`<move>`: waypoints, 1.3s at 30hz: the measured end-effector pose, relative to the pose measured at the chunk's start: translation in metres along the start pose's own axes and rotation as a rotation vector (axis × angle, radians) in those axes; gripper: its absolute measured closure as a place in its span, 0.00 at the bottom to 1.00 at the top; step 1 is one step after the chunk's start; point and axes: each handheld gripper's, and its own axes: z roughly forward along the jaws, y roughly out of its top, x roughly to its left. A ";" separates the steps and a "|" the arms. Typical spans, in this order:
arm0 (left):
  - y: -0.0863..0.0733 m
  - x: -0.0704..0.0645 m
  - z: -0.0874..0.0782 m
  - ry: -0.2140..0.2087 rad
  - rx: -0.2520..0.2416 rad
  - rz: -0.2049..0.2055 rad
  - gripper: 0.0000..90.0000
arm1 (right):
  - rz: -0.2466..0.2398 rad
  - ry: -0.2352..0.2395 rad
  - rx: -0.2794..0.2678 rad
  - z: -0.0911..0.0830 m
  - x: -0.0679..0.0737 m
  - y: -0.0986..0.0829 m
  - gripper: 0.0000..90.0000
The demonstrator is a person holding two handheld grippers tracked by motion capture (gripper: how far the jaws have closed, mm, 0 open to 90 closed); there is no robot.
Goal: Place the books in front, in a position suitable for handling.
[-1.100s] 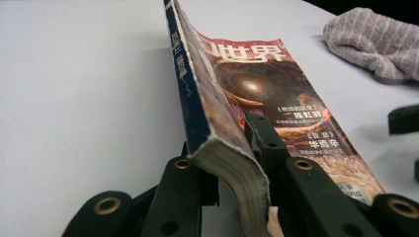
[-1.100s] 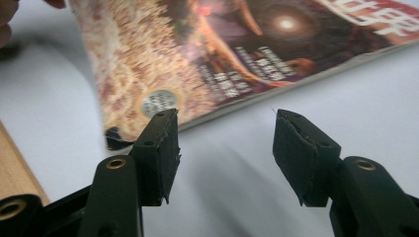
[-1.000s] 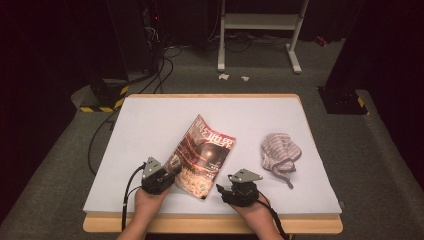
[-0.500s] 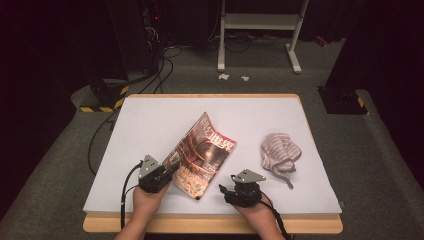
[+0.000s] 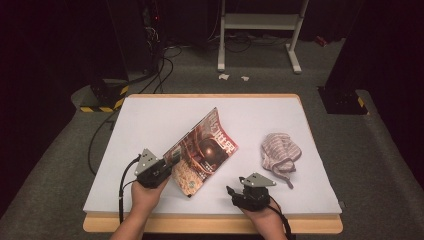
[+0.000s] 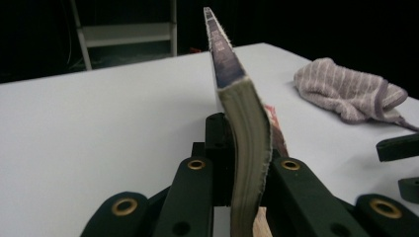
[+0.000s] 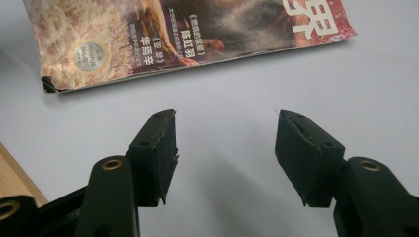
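Glossy red and brown, the magazine [image 5: 202,152] sits just left of the middle of the high view, tilted up on one long edge with its cover facing lower right. The left gripper [image 5: 167,166] comes in from the lower left, held low by the left hand [image 5: 145,195], its jaws clamped on the magazine's near corner; in the left gripper view the thick page edge [image 6: 249,148] rises straight up between them. The right gripper [image 5: 231,191] rests at the lower centre, pointing left toward the magazine, jaws spread wide with nothing in them and the white table [image 5: 150,120] bare between them in the right gripper view. A striped cloth [image 5: 280,152] lies crumpled at the right, well apart from the magazine. The upper left of the tabletop is open, and the wooden front rim [image 5: 200,225] runs just beneath both hands.
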 end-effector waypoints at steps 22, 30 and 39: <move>0.017 0.008 -0.015 0.044 -0.101 -0.020 0.93 | 0.029 0.022 -0.025 0.003 -0.009 0.004 0.46; 0.032 0.011 -0.017 0.057 -0.132 -0.017 0.93 | 0.021 0.020 -0.035 0.001 -0.009 0.005 0.46; 0.044 0.017 -0.019 0.079 -0.159 -0.002 0.93 | 0.029 0.017 -0.034 -0.001 -0.010 0.003 0.46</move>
